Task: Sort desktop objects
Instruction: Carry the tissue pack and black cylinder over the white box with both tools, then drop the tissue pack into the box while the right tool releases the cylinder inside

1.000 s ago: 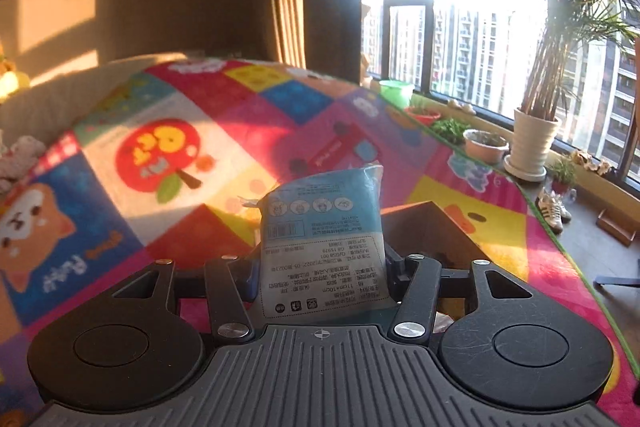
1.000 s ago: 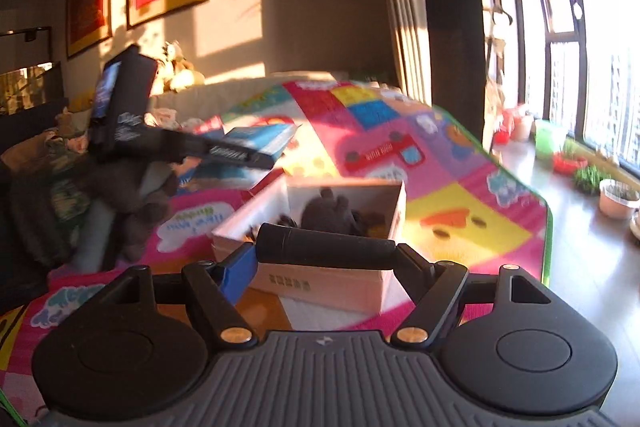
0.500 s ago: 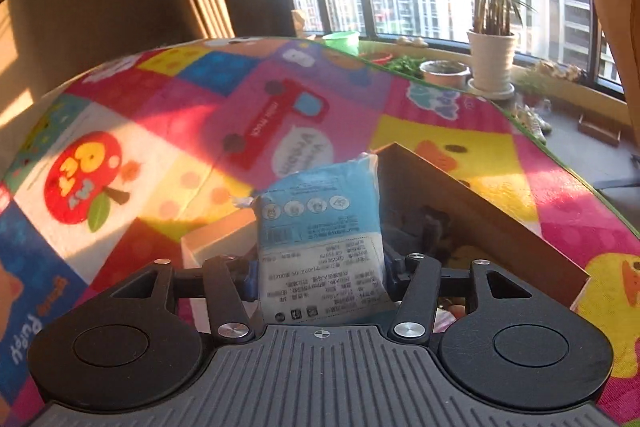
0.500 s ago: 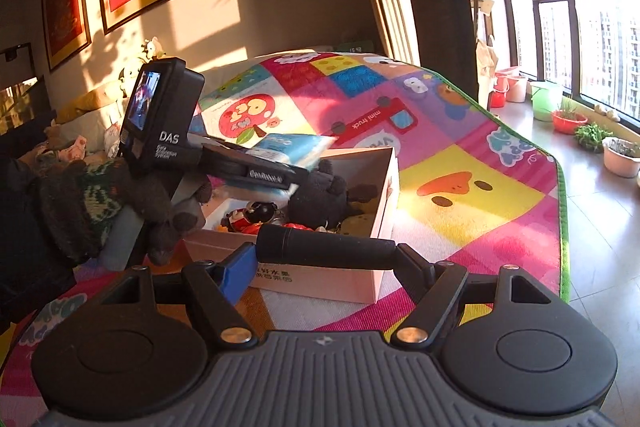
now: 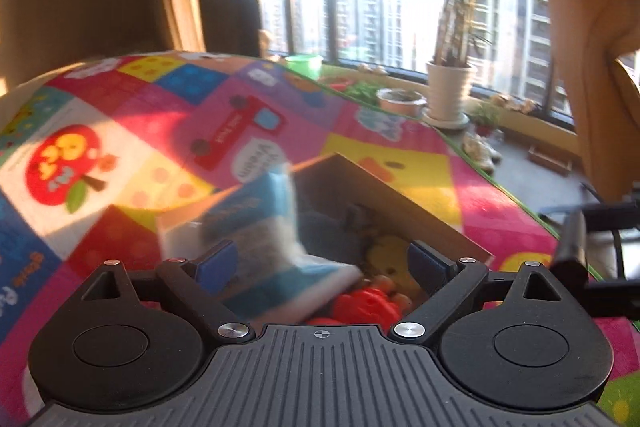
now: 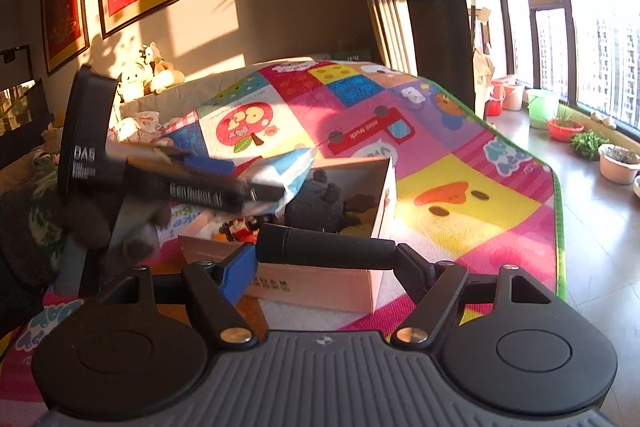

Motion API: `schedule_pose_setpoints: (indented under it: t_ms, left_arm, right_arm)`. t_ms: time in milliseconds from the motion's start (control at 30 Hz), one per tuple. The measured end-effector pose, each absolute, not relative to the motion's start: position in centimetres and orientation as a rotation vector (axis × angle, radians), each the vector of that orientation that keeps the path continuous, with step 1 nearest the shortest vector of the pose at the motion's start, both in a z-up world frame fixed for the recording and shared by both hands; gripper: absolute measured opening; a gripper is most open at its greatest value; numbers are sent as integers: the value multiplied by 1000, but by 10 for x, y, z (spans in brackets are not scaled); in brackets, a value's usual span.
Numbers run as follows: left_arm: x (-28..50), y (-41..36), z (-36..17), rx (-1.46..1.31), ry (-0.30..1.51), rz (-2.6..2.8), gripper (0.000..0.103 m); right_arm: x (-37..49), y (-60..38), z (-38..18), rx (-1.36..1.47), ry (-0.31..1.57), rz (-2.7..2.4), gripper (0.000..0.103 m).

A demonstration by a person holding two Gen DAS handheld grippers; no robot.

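Over the open cardboard box, the left gripper is spreading its jaws, and the blue-and-white packet, blurred, tips by the left pad into the box, no longer pinched. Just before the box's near wall, the right gripper clamps a black cylinder crosswise between its pads.

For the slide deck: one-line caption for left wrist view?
Left gripper jaws opening, blue-and-white packet dropping into cardboard box.
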State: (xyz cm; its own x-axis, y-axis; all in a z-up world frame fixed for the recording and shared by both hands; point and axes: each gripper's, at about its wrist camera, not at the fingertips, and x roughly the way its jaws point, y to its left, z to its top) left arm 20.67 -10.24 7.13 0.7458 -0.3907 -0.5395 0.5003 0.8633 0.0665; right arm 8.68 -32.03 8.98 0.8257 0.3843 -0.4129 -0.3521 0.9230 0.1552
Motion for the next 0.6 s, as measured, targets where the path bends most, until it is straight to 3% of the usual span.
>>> schedule_pose_setpoints:
  t_ms: [133,267,333,600]
  left_arm:
    - [239,-109,62,272,544,-423,97]
    - [287,-68,54,26,714,-329,90]
    - [287,-59,55,-19,701,-355,90]
    - [241,-95,62,233,636,-499,97]
  right_arm:
    - [86,-322,101,72,412,366,75]
    - [84,-329,106,72,392,352,75]
    - [87,-332,103,70,402,345,75]
    - [113,-316,105,76,411,382,75]
